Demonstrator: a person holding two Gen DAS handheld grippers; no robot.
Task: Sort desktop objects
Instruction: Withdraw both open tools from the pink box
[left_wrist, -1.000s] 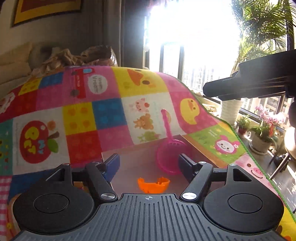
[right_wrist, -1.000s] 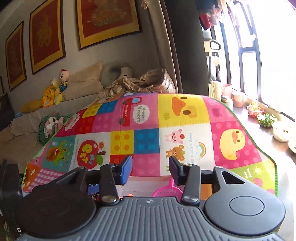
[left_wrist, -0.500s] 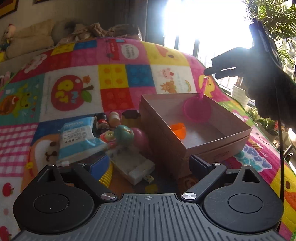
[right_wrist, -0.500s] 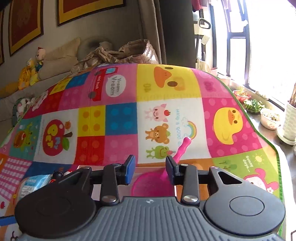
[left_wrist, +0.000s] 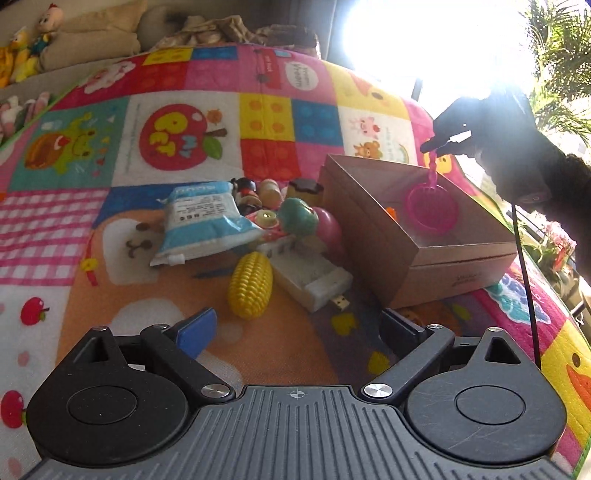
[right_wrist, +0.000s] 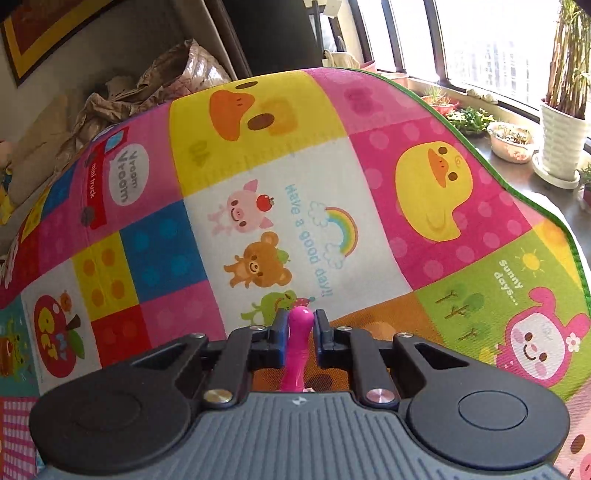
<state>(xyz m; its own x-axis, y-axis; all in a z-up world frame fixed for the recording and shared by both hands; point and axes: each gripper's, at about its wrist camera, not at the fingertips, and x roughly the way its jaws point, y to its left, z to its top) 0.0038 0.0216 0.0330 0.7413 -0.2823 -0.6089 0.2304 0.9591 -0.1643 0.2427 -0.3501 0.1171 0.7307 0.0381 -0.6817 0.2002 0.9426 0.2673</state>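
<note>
A brown cardboard box (left_wrist: 436, 258) stands on the colourful play mat. A pink toy scoop (left_wrist: 430, 206) hangs in it, with an orange piece (left_wrist: 389, 211) beside it. My right gripper (right_wrist: 300, 328) is shut on the scoop's pink handle (right_wrist: 297, 343); it also shows in the left wrist view (left_wrist: 443, 142) above the box. My left gripper (left_wrist: 295, 328) is open and empty, low over the mat in front of a yellow toy corn (left_wrist: 251, 286). A pile left of the box holds a blue-white packet (left_wrist: 203, 218), a white USB device (left_wrist: 310, 280), a green toy (left_wrist: 299, 218) and small figures.
The play mat (right_wrist: 314, 206) covers the surface; its green edge (right_wrist: 517, 173) runs along the right. Potted plants (right_wrist: 561, 129) stand on a sill beyond it. A sofa with cushions and stuffed toys (left_wrist: 33, 40) lies at the far left.
My right gripper has closed on the pink scoop's handle in the box. My left gripper has drawn back and left, so the pile and corn now show in front of it.
</note>
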